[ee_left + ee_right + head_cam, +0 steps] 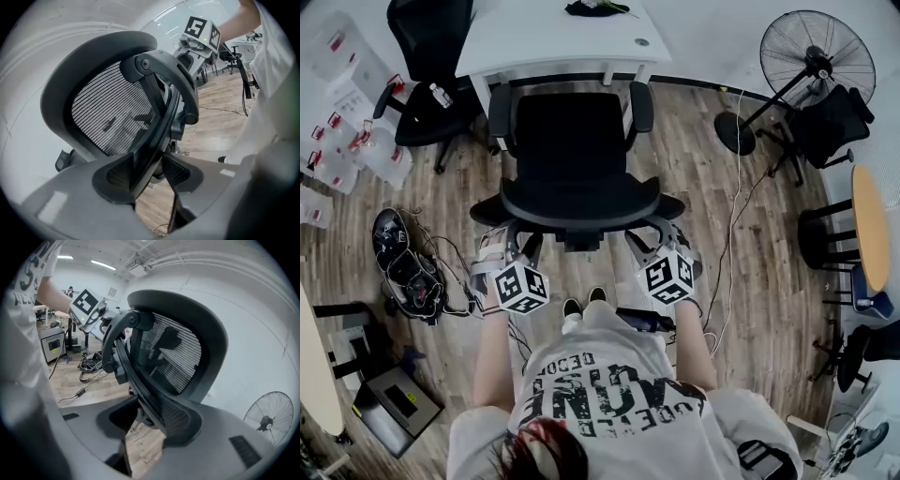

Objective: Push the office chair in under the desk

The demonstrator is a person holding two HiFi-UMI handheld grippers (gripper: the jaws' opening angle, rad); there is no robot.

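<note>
Chair (572,159) square to desk (544,37), back toward the person, seat front about at the desk edge, most of the seat out over the floor. Not tucked in yet, judging by that.

Clamped on the backrest's outer frame from both sides: left gripper (502,246) on the left edge, right gripper (661,242) on the right edge. Frame bar pinched between the jaws in each gripper view.

Step in hand: probably a straight push forward.
- Push evenly with both grippers to avoid swivelling the seat or tipping the back.
- Hold the armrests inside the desk legs. Looks snug at the front corners; cannot tell the clearance under the top.
- Watch the cables (441,272) on the floor at left, near the chair base; could snag.
- Steer clear of the second chair (427,56), close by the desk's left end.
- Fan (816,56) well apart at right, no issue.
- Stop once the backrest nears the desk edge.
</note>
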